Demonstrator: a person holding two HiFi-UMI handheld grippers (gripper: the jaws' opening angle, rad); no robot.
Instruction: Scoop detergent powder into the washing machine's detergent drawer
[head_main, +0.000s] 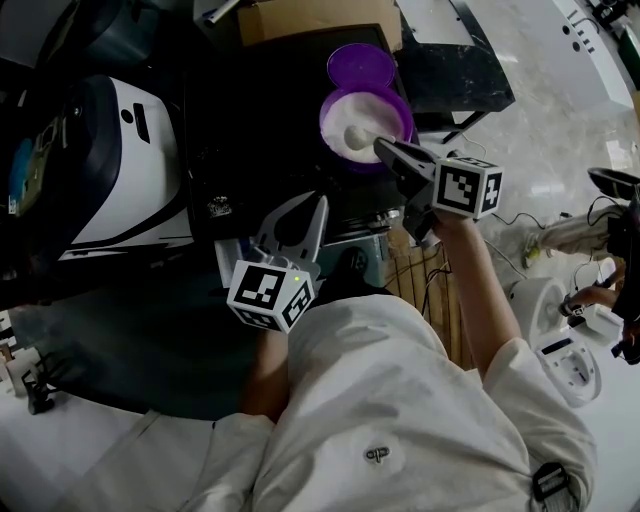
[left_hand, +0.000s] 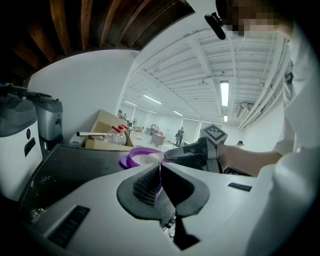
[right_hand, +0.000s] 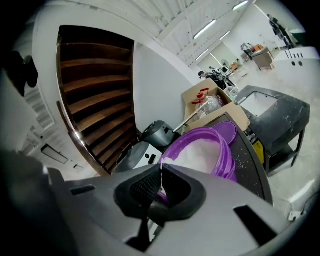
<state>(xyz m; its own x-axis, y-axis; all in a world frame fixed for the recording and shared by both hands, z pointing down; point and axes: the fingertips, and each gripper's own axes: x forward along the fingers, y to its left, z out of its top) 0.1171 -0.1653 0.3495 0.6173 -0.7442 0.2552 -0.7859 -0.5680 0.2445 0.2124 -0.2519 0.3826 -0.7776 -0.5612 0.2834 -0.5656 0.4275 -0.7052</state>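
A cardboard box (right_hand: 192, 102) holds what may be a red-capped clear bottle (right_hand: 210, 105), near a white-and-dark appliance (head_main: 120, 170).

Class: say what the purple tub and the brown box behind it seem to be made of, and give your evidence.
Purple tub: likely plastic, with a smooth, slightly glossy, evenly coloured thin rim. Brown box: probably cardboard, with matt tan panels and an open flap.

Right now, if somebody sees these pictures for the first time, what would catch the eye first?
The purple tub of white powder on the dark worktop, straight ahead. The right gripper holds a white scoop in it, while the left gripper hangs shut nearer the body.
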